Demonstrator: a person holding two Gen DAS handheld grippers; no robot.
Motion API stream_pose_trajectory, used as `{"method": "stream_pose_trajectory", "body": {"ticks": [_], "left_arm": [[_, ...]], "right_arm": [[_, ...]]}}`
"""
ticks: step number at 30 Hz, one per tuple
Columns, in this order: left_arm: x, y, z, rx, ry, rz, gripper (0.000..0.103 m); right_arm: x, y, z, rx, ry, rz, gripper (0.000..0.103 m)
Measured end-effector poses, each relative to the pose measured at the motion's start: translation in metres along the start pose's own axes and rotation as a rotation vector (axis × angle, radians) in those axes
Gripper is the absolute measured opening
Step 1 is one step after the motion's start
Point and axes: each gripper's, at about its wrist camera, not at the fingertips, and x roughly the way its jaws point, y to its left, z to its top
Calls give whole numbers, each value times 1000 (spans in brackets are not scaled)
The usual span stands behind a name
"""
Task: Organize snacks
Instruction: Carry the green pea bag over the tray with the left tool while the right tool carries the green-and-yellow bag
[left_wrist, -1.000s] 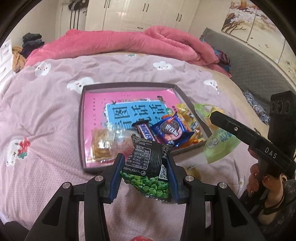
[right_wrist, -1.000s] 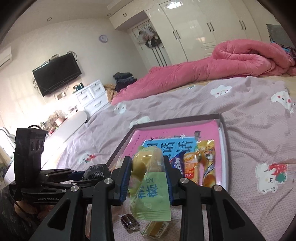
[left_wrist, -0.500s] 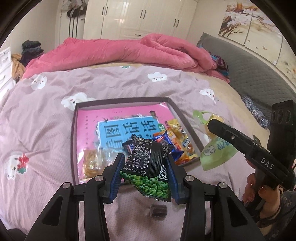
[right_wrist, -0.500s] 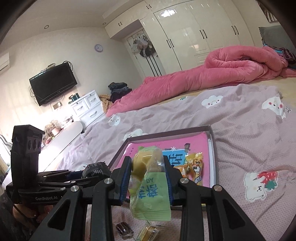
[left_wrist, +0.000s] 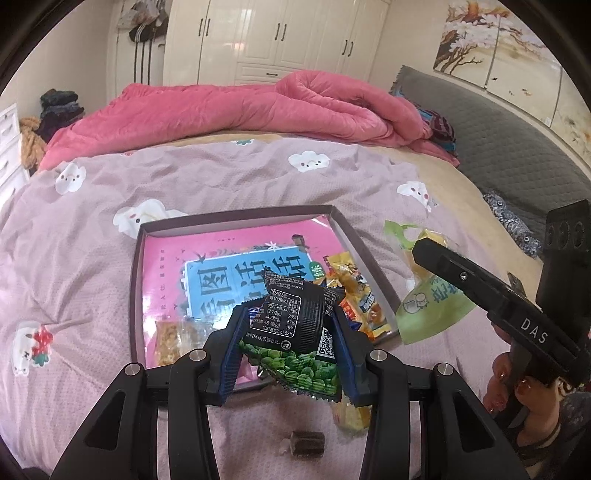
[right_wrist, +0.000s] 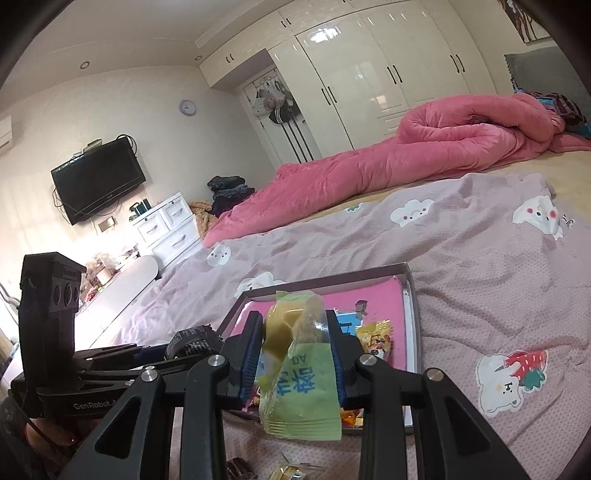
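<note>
My left gripper (left_wrist: 288, 343) is shut on a black-and-green pea snack packet (left_wrist: 295, 332), held above the near edge of a shallow grey tray (left_wrist: 236, 218) with a pink liner. My right gripper (right_wrist: 295, 354) is shut on a light-green snack pouch (right_wrist: 299, 391), held above the tray's (right_wrist: 412, 295) near side. The pouch (left_wrist: 428, 302) and right gripper also show to the right in the left wrist view. Several packets (left_wrist: 354, 295) lie in the tray's right part, and a clear wafer pack (left_wrist: 170, 339) lies at its near left.
A small brown candy (left_wrist: 306, 443) and a yellow packet (left_wrist: 351, 413) lie on the lilac bedspread (left_wrist: 74, 277) in front of the tray. A pink quilt (left_wrist: 229, 107) is heaped at the far side of the bed. Wardrobes (right_wrist: 388, 74) stand behind.
Both grippers have pulled back from the tray and risen, each still holding its packet. The tray looks smaller and farther, and the loose candy on the bedspread has come into view.
</note>
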Motion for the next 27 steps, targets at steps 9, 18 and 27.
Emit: {"method": "stream_pose_trajectory", "body": {"ticks": [9, 18, 27], "left_arm": [[15, 2, 1, -11, 13, -2, 45], [34, 9, 0, -35, 31, -17, 45], [58, 13, -3, -52, 63, -31, 45]], "right_arm": [[3, -13, 2, 33, -6, -25, 33], [13, -23, 0, 60, 4, -56, 33], [29, -29, -7, 71, 45, -95, 33]]}}
